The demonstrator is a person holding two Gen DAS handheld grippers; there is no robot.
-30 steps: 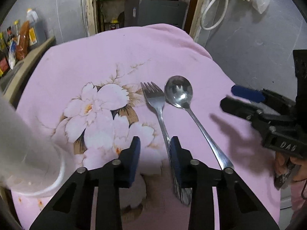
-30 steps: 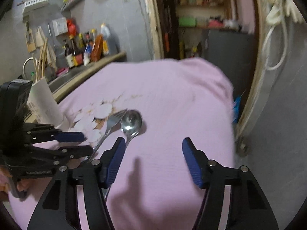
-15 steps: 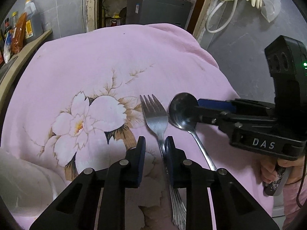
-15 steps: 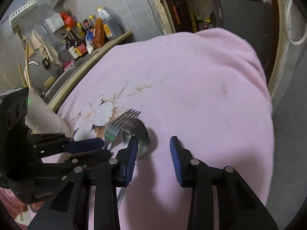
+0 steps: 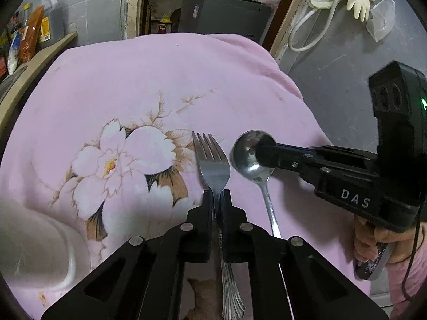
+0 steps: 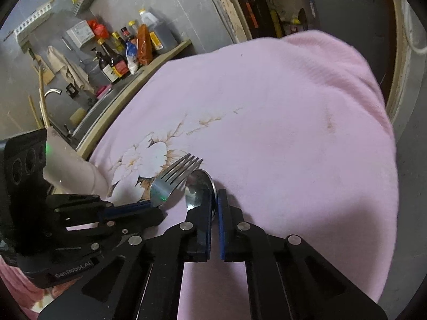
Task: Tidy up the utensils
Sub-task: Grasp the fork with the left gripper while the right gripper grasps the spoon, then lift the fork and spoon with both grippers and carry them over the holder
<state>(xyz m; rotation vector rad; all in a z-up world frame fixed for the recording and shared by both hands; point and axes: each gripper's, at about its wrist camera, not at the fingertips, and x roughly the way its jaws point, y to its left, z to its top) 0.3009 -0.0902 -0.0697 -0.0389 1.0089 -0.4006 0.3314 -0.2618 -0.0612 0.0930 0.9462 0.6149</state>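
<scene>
A steel fork [image 5: 212,164] and a steel spoon [image 5: 245,153] lie side by side on a pink flowered cloth [image 5: 160,85], handles toward me. My left gripper [image 5: 217,198] is closing on the fork's neck just below the tines, and its pads press on it. My right gripper [image 6: 214,204] comes in from the right; its jaws are closing on the edge of the spoon's bowl [image 6: 198,186], pads against the metal. In the right wrist view the left gripper [image 6: 153,206] pinches the fork [image 6: 170,180]. Both utensils rest on the cloth.
A white cup [image 5: 34,245] stands at the cloth's near left. Beyond the left edge runs a counter [image 6: 138,77] with several bottles [image 6: 114,61] and a sink tap. A hand [image 5: 373,242] holds the right gripper's handle. The cloth drops off at the far and right sides.
Both grippers have gone from open to shut. The right one swung left onto the spoon's bowl. The left one slid forward along the fork to its neck.
</scene>
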